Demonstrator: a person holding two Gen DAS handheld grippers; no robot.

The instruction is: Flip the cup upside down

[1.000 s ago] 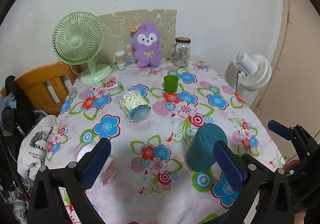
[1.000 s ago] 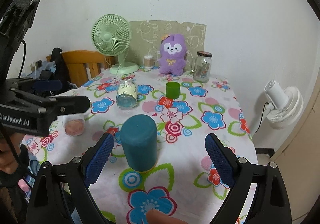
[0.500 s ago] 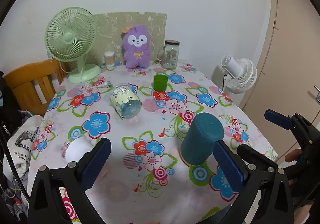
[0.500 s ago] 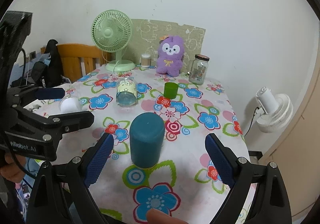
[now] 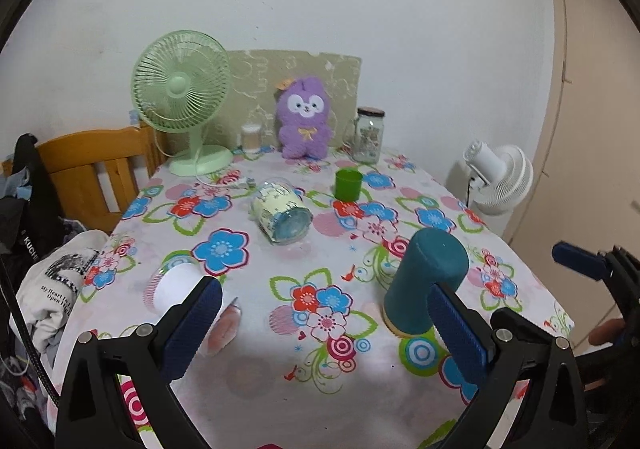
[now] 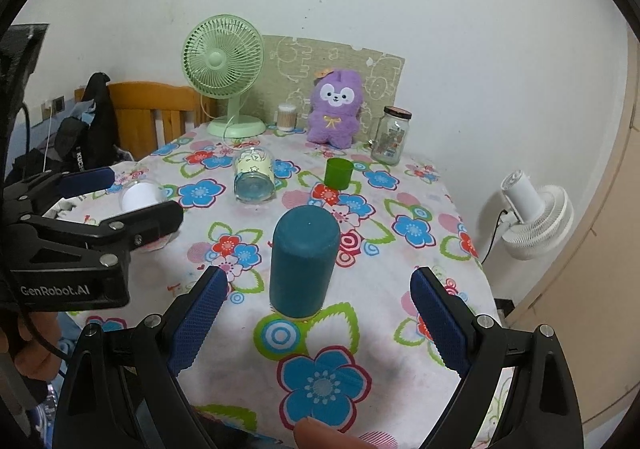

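Note:
A teal cup (image 6: 303, 260) stands upside down on the flowered tablecloth (image 6: 320, 377), its closed base up; it also shows in the left wrist view (image 5: 424, 281). My right gripper (image 6: 318, 323) is open and empty, its jaws apart just in front of the cup without touching it. My left gripper (image 5: 326, 329) is open and empty, to the left of the cup; it also shows in the right wrist view (image 6: 120, 201). A small green cup (image 6: 338, 173) stands upright further back.
A glass jar (image 6: 254, 180) lies on its side mid-table. A white cup (image 6: 138, 197) lies at the left edge. A green fan (image 6: 224, 69), purple plush (image 6: 336, 109) and lidded jar (image 6: 390, 141) stand at the back. A white fan (image 6: 532, 217) stands off the table's right side.
Both grippers have drawn back and risen slightly from the table. The teal cup stays upside down where it was.

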